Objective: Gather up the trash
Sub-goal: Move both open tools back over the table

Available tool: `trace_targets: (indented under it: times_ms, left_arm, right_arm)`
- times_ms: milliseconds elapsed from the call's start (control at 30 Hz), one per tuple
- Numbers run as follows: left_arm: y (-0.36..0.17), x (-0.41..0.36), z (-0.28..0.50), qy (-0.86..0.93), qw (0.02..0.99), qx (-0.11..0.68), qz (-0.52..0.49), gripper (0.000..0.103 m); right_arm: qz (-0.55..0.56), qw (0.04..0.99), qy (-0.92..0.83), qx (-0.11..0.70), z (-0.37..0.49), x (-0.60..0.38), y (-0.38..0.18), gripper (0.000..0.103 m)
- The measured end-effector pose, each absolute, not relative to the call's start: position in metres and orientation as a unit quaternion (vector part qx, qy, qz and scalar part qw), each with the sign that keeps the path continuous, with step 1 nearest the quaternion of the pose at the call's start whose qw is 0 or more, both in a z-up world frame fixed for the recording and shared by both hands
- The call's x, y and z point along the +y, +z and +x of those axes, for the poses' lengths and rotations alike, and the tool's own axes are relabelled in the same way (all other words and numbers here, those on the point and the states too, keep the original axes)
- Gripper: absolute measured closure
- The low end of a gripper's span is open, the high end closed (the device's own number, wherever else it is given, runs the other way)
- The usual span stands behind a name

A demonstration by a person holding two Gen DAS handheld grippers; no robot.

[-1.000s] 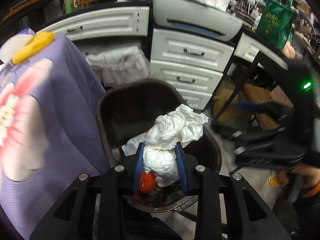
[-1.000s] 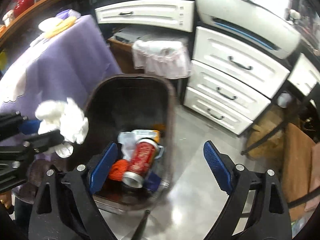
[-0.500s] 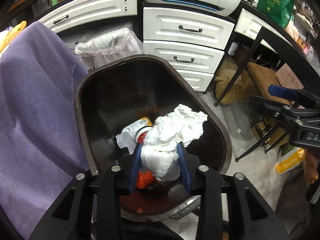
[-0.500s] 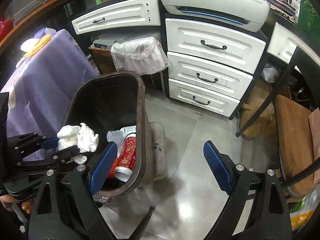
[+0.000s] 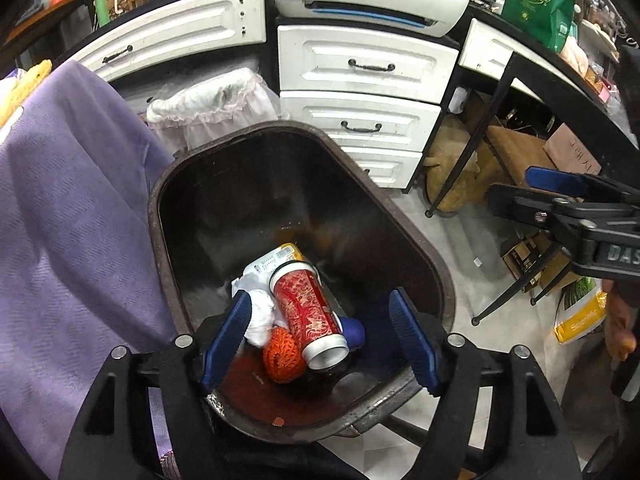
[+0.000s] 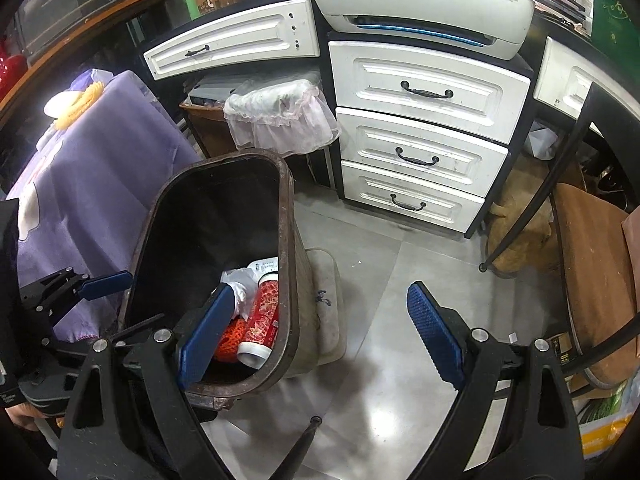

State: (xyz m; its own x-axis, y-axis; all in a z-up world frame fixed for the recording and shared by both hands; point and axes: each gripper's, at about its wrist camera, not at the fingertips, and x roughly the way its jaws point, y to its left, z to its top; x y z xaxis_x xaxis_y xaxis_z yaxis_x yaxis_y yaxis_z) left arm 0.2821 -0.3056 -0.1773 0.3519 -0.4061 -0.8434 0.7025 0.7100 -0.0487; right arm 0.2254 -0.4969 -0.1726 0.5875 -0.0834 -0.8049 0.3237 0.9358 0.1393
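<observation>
A dark brown trash bin (image 5: 424, 248) stands open on the floor; it also shows in the right wrist view (image 6: 286, 216). Inside lie a red can (image 5: 308, 312), an orange net ball (image 5: 282, 354), a white crumpled tissue (image 5: 260, 316) and a labelled bottle (image 5: 276, 258). My left gripper (image 5: 320, 340) is open and empty right above the bin's near end. My right gripper (image 6: 320, 332) is open and empty, to the right of the bin over the floor. The can (image 6: 262, 316) and tissue (image 6: 240, 284) show there too.
A purple tablecloth (image 5: 68, 216) hangs close on the bin's left. White drawers (image 6: 424, 148) and a lace-covered basket (image 6: 280, 116) stand behind. A printer (image 6: 420, 4) sits on top. Chair legs (image 6: 532, 200) and a wooden seat (image 6: 592, 280) are at right on grey floor (image 6: 400, 280).
My left gripper opened and let go of the white tissue, which dropped into the bin beside the can. My right gripper stayed open and drew back a little.
</observation>
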Motion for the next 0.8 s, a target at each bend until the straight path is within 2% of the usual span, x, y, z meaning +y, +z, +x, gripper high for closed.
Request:
trace_targets:
  times_ms: [467,800]
  left_arm:
    - [-0.116,-0.286,0.261,-0.375,0.824,0.390,0.169,0.021]
    - [-0.056,-0.240,0.284,-0.355,0.859,0.343,0.138,0.015]
  right_arm:
    - [0.162,0.898,-0.077,0.402,0.235,-0.486,-0.145,0.016]
    - [0.117,0.919,-0.010,0.376,0.276,-0.445,-0.112,0.016]
